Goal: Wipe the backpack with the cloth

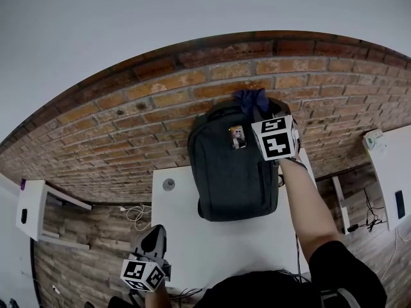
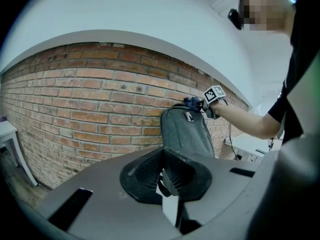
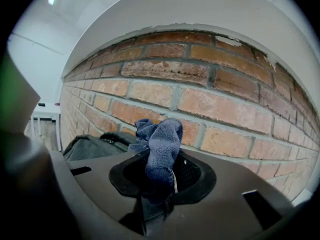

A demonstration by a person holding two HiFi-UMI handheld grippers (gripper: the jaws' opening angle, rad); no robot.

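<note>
Right gripper (image 3: 161, 181) clamps 1 cloth (image 3: 162, 144) | left gripper (image 2: 164, 176) closed | 1 backpack (image 1: 234, 178) upright

count | backpack (image 1: 234, 172): 1 | cloth (image 1: 252, 99): 1 | grippers: 2, left gripper (image 1: 153, 237) and right gripper (image 1: 262, 111) | desk (image 1: 192, 236): 1 | round grey disc (image 1: 168, 184) on desk: 1 | brick wall (image 1: 128, 127): 1

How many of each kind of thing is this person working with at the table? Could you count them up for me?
backpack: 1
cloth: 1
grippers: 2, the left gripper and the right gripper
Total: 4
</note>
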